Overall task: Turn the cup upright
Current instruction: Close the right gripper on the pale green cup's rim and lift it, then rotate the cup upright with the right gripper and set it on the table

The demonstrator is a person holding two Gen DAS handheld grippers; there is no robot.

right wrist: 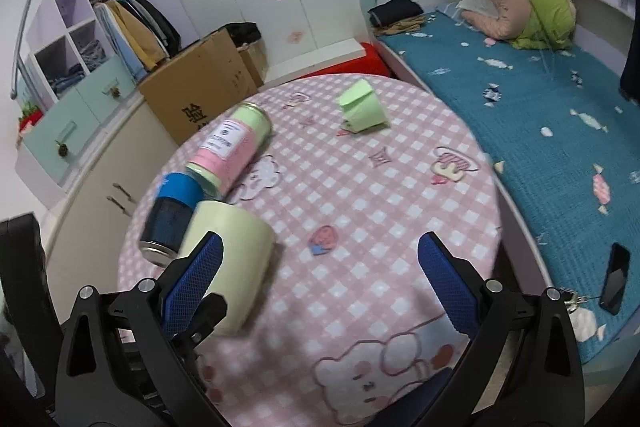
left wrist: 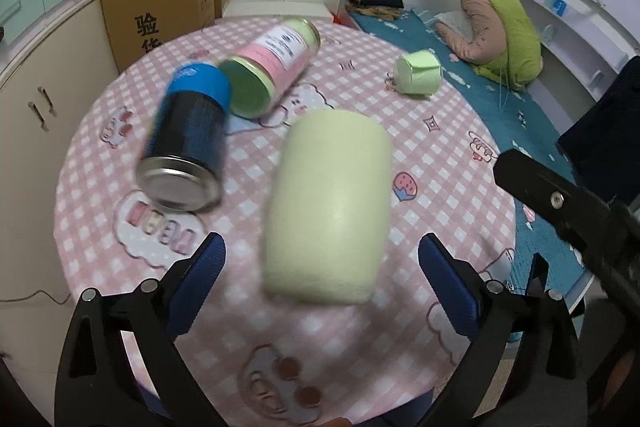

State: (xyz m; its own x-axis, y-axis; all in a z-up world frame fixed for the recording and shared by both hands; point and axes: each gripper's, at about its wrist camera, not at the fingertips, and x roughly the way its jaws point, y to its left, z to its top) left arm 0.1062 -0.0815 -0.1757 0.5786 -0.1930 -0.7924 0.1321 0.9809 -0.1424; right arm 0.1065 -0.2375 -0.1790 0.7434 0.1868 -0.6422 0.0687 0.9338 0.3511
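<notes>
A pale green cup (left wrist: 328, 205) lies on its side on the pink checked round table (left wrist: 440, 187), directly ahead of my open left gripper (left wrist: 322, 267), between and just beyond its blue pads; it is blurred. The same cup (right wrist: 236, 255) shows in the right wrist view at the table's left, partly behind the right gripper's left finger. My right gripper (right wrist: 320, 271) is open and empty above the table's near middle. The other gripper's black body (left wrist: 568, 211) shows at the right of the left wrist view.
A blue can (left wrist: 188, 143) and a pink-and-green can (left wrist: 276, 61) lie on their sides left of the cup. A small green cup (left wrist: 418, 73) lies at the table's far side. A bed (right wrist: 540, 147) with a phone (right wrist: 614, 277) lies right; a cardboard box (right wrist: 200, 95) and cabinets stand behind.
</notes>
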